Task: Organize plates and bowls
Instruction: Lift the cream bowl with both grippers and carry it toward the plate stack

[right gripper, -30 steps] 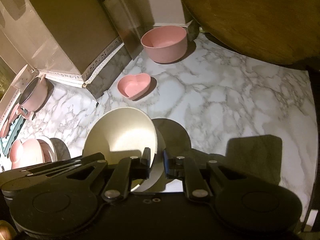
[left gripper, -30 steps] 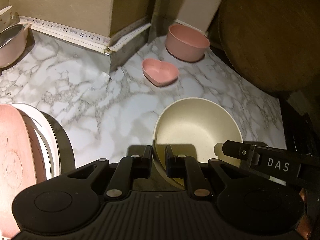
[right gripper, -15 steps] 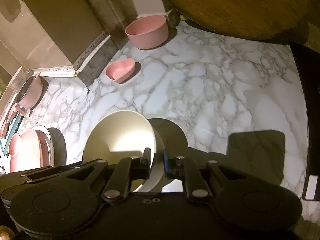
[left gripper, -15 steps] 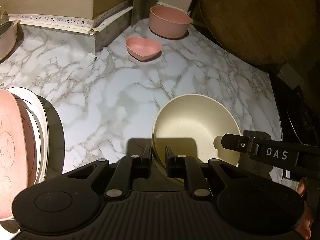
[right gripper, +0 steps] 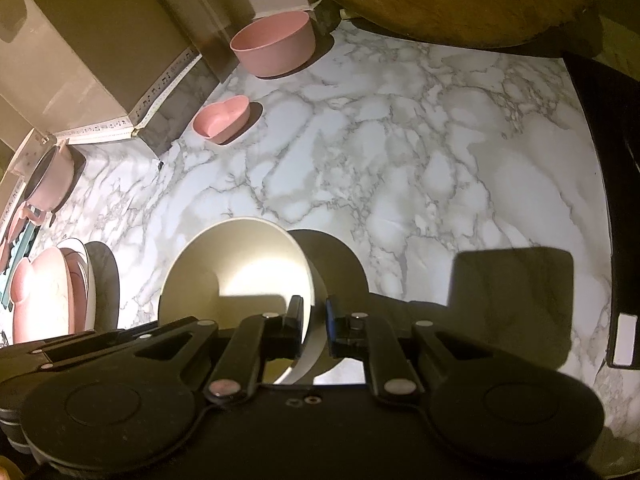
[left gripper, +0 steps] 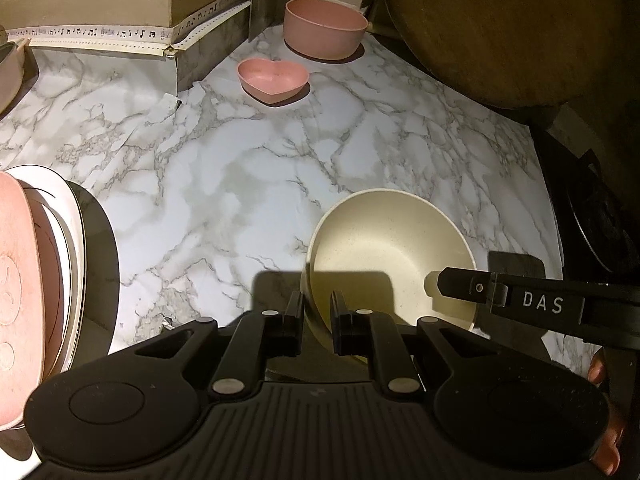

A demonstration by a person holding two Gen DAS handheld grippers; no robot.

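A cream bowl (left gripper: 384,252) is held over the marble counter by both grippers. My left gripper (left gripper: 316,312) is shut on its near left rim, and my right gripper (right gripper: 314,320) is shut on its right rim, where the same cream bowl (right gripper: 236,264) shows tilted. The right gripper's black arm, marked DAS, crosses the lower right of the left wrist view. Far back stand a round pink bowl (left gripper: 324,28) (right gripper: 274,42) and, nearer, a pink heart-shaped bowl (left gripper: 274,80) (right gripper: 222,118). At the left edge stands a stack of white and pink plates (left gripper: 36,264) (right gripper: 52,292).
A large round wooden board (left gripper: 500,28) leans at the back right. A beige box with a music-note tape strip (left gripper: 120,34) blocks the back left. A pink pot (right gripper: 50,178) sits far left. The counter's dark right edge (right gripper: 612,200) borders black items.
Both grippers have carried the cream bowl back toward the near side of the counter; the pink bowls now look farther away. The grips are unchanged.
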